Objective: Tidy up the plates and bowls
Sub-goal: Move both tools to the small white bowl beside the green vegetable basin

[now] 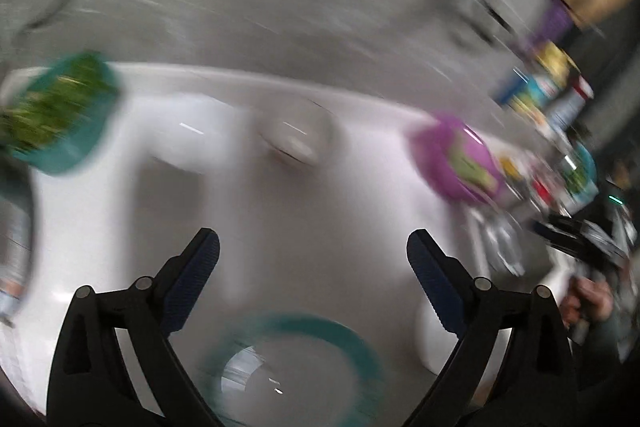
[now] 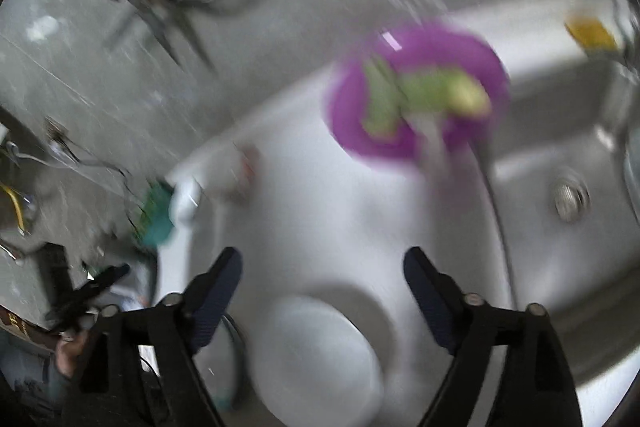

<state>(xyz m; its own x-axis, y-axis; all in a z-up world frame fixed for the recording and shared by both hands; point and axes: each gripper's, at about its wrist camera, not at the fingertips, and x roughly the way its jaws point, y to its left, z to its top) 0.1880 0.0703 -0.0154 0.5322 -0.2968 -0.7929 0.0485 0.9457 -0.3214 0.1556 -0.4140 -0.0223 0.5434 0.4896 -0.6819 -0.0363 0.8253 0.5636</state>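
Left tongs (image 1: pixel 313 251) and right tongs (image 2: pixel 322 267) both stand apart, empty, above bare white worktop (image 1: pixel 328 211). Round teal-rimmed plate (image 1: pixel 296 359) lies near its front edge; purple plastic bowl (image 2: pixel 416 95) sits beside the steel sink (image 2: pixel 560 155).

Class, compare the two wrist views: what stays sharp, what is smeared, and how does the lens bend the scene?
Left wrist view: left gripper crisp, purple plate and green-filled teal bowl streaked. Right wrist view: right gripper sharp, plate smeared, sink drain clearer. Both: fisheye curves the counter edge, dark corners.
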